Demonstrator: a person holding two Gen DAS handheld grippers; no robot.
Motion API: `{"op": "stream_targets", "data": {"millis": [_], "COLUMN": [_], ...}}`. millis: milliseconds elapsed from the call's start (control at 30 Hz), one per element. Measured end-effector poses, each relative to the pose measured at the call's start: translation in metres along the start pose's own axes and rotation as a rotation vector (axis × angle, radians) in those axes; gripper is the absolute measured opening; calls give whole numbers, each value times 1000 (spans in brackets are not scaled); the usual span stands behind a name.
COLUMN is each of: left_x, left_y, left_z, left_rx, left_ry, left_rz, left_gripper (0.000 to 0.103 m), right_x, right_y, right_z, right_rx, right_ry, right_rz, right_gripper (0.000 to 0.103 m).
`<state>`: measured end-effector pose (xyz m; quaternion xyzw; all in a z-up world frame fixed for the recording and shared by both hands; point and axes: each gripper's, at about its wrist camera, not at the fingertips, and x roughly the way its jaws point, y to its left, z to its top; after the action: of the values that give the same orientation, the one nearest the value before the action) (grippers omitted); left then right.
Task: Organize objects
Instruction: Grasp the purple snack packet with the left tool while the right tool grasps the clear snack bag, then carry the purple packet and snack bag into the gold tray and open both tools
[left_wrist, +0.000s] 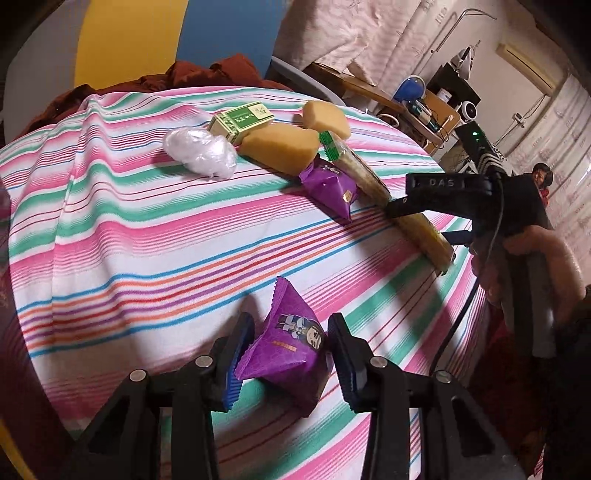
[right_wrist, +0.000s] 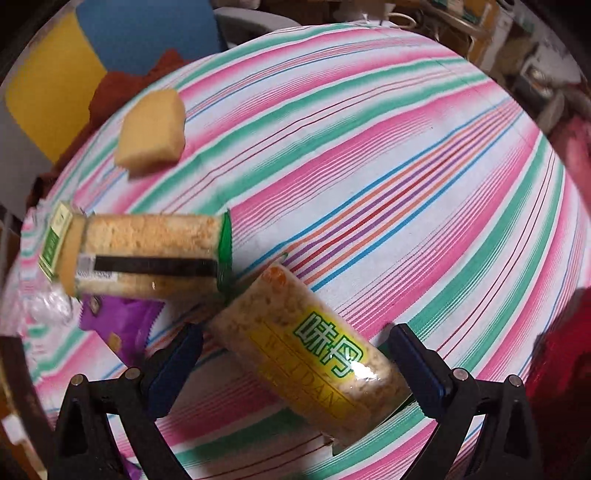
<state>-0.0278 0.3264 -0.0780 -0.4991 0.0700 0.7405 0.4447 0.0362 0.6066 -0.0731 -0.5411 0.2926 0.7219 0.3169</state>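
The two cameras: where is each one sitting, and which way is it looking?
Left wrist: sits on the left gripper, looking along it across the striped tablecloth at a purple triangular snack packet between its fingers; a hand holding the right gripper shows.
Right wrist: sits on the right gripper, looking down at a clear rice-cracker packet with yellow label between open fingers.
Both share the tablecloth, yellow sponge block and rice-cracker packet.

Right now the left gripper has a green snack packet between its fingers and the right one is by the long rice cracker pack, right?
Almost. The left wrist view shows the left gripper around a purple snack packet, not a green one. The right gripper is indeed by the long rice cracker pack.
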Motion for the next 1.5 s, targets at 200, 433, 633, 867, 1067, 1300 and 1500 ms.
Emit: {"op": "stream_targets", "data": {"millis": [200, 433, 633, 867, 1067, 1300, 1500], "left_x": [-9, -21, -23, -32, -57, -107, -156], "left_y": [5, 1, 1, -9, -12, 2, 46], "left_z": [-8, -20, -26, -30, -37, -37, -43], "left_rx": [-4, 26, 33, 56, 57, 10, -98], "left_ry": [-11, -37, -38, -54, -104, -195, -285], "left_rz": [17, 41, 49, 46, 38, 43, 109], "left_gripper": [41, 38, 38, 38, 37, 37, 38], "right_x": [-8, -23, -25, -18, -35, -75, -94], "right_y": [11, 3, -5, -4, -14, -27, -3], "right_z": [-7, -8, -6, -6, -5, 5, 2], "right_rx": [-68, -17, 14, -13, 29, 68, 8], "right_ry": [-43, -98, -99, -65, -131, -301, -354], "right_rz": [-74, 6, 41, 4, 13, 165, 318], "right_gripper": [64, 47, 47, 48, 45, 45, 45]}}
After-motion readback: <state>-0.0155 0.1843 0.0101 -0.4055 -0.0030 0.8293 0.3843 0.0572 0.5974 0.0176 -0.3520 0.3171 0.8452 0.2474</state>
